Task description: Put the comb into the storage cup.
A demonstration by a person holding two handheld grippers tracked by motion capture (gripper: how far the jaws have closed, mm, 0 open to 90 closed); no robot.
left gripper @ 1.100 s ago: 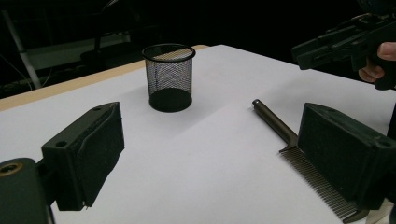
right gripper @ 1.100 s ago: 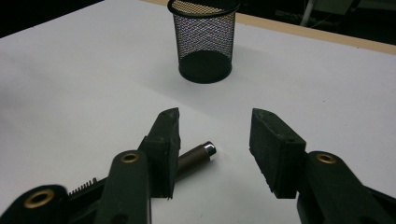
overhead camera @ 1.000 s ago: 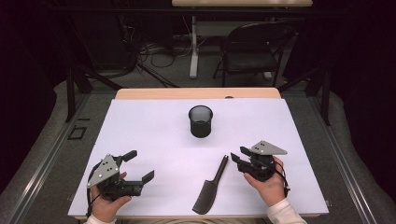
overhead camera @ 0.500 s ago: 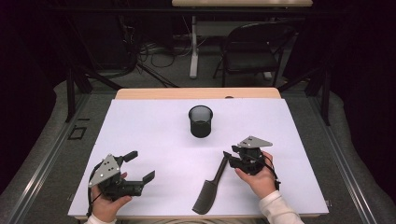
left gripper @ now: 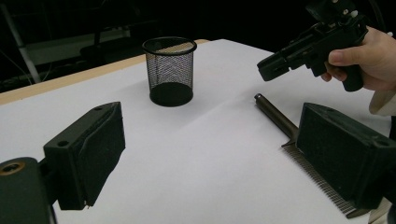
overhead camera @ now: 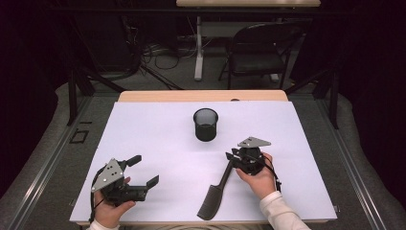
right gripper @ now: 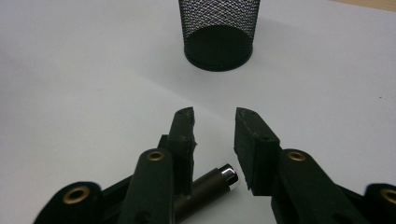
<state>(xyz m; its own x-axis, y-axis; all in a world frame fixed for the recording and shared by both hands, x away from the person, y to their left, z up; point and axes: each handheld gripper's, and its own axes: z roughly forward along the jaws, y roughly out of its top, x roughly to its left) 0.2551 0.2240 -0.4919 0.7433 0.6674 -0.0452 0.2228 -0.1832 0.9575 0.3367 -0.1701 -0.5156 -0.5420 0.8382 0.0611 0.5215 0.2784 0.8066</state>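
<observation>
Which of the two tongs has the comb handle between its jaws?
The right tongs: the comb's handle tip lies between its narrowed jaws, not clamped. The left tongs stand wide open away from it.

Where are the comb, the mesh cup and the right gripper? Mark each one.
comb (overhead camera: pixel 214 200): high view, on its toothed end.
mesh cup (left gripper: pixel 170 70): left gripper view, on its side wall.
right gripper (right gripper: pixel 214 140): right gripper view, midway between its fingertips.

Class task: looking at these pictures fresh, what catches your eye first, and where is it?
The black mesh cup stands upright at the middle of the white table. Nearer the person, a black comb lies flat, and the right claw is poised at its handle tip, jaws just closing, not yet gripping.
</observation>
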